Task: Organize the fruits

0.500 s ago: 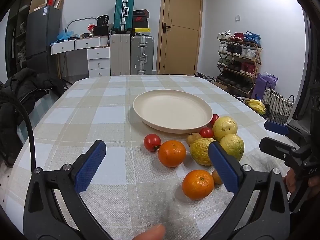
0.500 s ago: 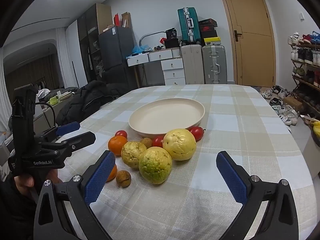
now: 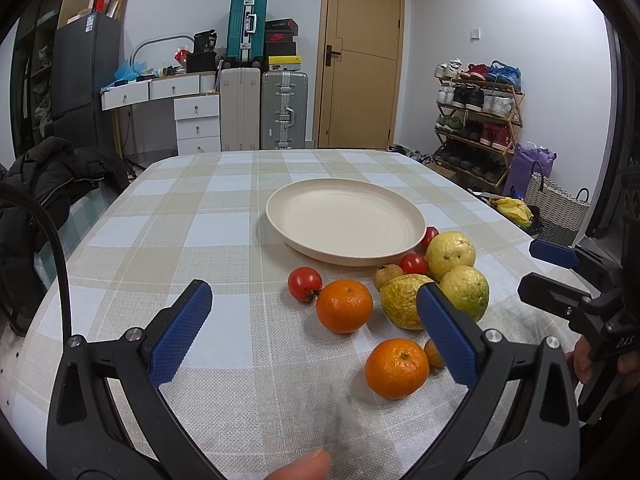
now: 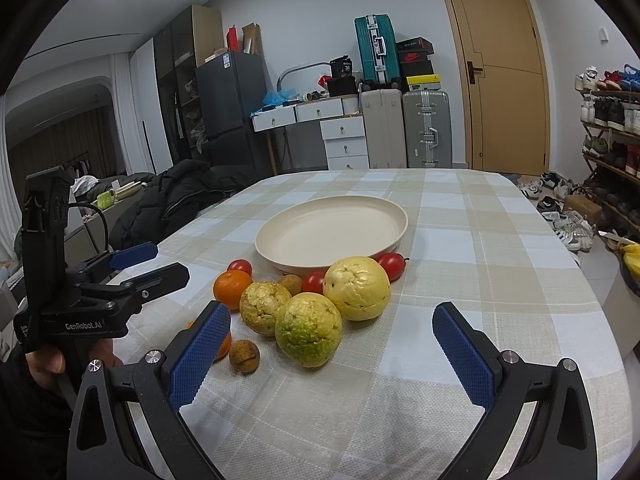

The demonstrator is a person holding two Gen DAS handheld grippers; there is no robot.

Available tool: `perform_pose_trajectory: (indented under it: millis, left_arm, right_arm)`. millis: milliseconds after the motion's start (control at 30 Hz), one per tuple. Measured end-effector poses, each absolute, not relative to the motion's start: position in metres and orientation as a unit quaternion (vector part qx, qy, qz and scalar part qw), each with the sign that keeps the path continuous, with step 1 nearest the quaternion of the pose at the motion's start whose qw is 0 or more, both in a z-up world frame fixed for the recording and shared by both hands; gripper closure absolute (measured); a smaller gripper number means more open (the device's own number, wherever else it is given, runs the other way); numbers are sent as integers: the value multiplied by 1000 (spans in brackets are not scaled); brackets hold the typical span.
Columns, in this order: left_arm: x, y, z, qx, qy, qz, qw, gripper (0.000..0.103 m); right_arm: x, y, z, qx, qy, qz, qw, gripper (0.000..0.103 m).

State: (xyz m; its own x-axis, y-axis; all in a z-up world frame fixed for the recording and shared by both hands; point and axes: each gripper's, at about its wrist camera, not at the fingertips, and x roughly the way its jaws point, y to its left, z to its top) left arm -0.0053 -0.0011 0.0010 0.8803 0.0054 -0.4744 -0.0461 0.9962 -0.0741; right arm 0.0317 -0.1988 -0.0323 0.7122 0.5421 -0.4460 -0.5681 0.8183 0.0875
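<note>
An empty cream plate [image 3: 344, 220] [image 4: 332, 232] sits mid-table. In front of it lie fruits: two oranges [image 3: 344, 306] [image 3: 396, 368], three yellow-green guavas [image 4: 310, 330] [image 4: 356, 288] [image 4: 264, 308], red tomatoes [image 3: 305, 283] [image 4: 394, 265] and small brown fruits [image 4: 244, 356]. My left gripper [image 3: 316, 336] is open and empty, hovering just before the oranges. My right gripper [image 4: 332, 354] is open and empty, with the nearest guava between its fingers' line of sight. Each gripper shows in the other's view [image 3: 560, 276] [image 4: 136, 268].
The table has a checked cloth [image 3: 180, 232]. A dark jacket [image 3: 44, 184] lies on a chair at the left. Suitcases [image 3: 284, 108], drawers, a door and a shoe rack [image 3: 476, 120] stand behind. A basket [image 3: 556, 208] sits on the floor at the right.
</note>
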Motion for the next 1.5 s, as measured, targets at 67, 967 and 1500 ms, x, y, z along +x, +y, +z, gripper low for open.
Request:
perform_pose_trajectory:
  millis: [67, 967, 1500]
  left_arm:
    - [-6, -1, 1, -41, 244, 13, 969, 1]
    - [-6, -2, 1, -38, 245, 14, 969, 1]
    - [-5, -2, 1, -37, 245, 14, 969, 1]
  right_arm:
    - [33, -199, -35, -29, 232, 299, 925, 0]
    - [32, -197, -34, -31, 234, 296, 926, 0]
    - [31, -198, -34, -31, 235, 295, 925, 0]
